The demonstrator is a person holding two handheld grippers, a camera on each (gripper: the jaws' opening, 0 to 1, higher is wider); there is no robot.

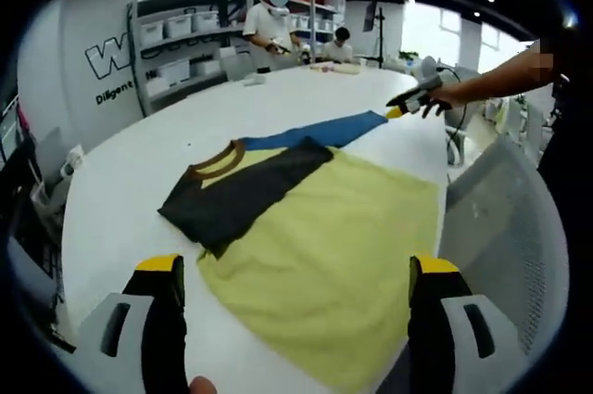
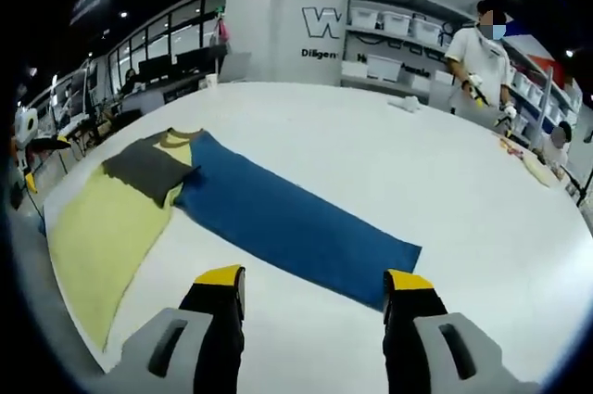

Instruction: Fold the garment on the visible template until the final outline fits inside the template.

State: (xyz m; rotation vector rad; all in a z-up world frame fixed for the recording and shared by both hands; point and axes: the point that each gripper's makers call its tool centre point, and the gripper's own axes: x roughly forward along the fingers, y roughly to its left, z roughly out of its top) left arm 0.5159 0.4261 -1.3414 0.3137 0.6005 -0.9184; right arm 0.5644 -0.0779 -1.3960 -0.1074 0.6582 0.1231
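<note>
Underneath everything runs a big white table (image 1: 130,181) with a rounded edge, standing in a bright open room with recessed ceiling lights, white shelving (image 1: 181,46) stacked with storage bins, and a wall bearing large lettering. At the far end of the table a standing person (image 2: 477,65) in a white top works at something, with another person (image 1: 338,44) seated nearby. The garment (image 1: 324,236) lies flat on the table: a broad yellow body, a dark sleeve folded across its upper part, a brown-trimmed collar, and a long blue sleeve (image 2: 287,218) stretched out straight. In the left gripper view the yellow body spreads toward the camera and the blue sleeve runs away to the upper right, where its tip meets the right gripper (image 1: 408,105), held in an outstretched hand; whether those jaws pinch the cloth cannot be told there. In the right gripper view the blue sleeve's long axis runs from the collar at upper left down to its cuff end between that view's jaws, which stand spread apart with nothing between them. The left gripper (image 1: 296,278) hovers over the yellow hem area, its jaws wide apart and empty.
</note>
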